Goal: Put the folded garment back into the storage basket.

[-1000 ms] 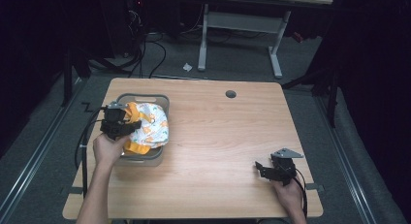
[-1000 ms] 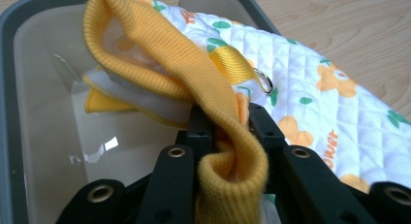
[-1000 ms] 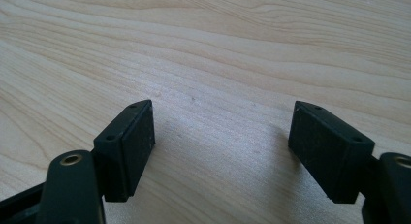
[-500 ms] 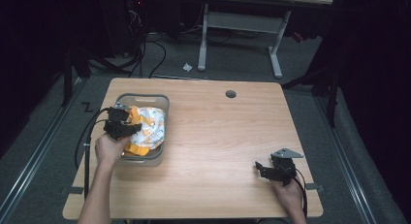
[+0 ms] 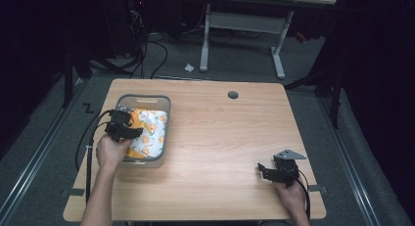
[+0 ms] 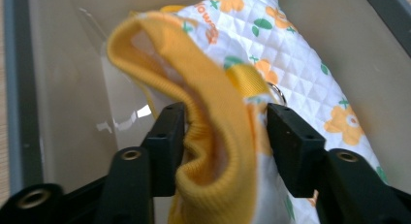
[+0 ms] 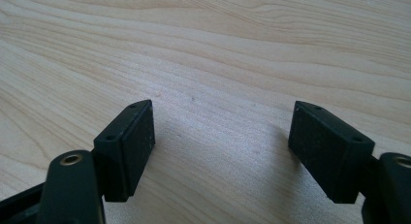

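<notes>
My right gripper [image 5: 266, 170] rests near the table's [image 5: 220, 138] front edge, jaws spread wide over bare wood. My left gripper [image 6: 225, 136] pinches the yellow ribbed cuff of a quilted white garment [image 5: 149, 132] with orange flowers, lying lengthwise in the grey bin [image 5: 161, 101], its long axis running away from me.
</notes>
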`<action>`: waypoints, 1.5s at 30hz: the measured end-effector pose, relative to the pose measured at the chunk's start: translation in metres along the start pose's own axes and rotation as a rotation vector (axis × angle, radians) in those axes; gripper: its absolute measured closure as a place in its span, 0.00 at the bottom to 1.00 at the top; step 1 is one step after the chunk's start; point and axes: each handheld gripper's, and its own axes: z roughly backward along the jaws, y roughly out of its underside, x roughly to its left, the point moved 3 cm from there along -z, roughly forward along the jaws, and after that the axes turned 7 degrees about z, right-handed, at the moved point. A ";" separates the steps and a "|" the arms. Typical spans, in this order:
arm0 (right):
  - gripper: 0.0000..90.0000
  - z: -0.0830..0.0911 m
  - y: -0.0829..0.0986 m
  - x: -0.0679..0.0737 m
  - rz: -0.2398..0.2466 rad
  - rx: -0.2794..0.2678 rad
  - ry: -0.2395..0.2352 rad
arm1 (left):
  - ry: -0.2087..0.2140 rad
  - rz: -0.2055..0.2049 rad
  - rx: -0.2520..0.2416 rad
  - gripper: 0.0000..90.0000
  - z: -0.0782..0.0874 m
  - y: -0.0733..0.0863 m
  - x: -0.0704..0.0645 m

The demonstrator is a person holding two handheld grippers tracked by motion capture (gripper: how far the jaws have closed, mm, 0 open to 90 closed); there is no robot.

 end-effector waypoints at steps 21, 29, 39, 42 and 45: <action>0.28 0.000 0.000 0.000 -0.002 0.001 0.002 | 0.091 -0.005 -0.199 0.45 0.043 -0.003 -0.035; 0.28 0.000 0.000 0.000 -0.002 0.001 0.002 | 0.125 -0.037 -0.234 0.45 0.052 0.001 -0.054; 0.28 0.000 0.000 0.000 0.001 0.000 0.003 | 0.174 -0.068 -0.243 0.43 0.054 0.003 -0.078; 0.28 0.000 0.000 0.000 0.001 0.000 0.003 | 0.181 -0.081 -0.244 0.42 0.055 0.004 -0.085; 0.28 0.000 0.000 0.000 0.001 0.000 0.003 | 0.189 -0.091 -0.238 0.43 0.055 0.004 -0.091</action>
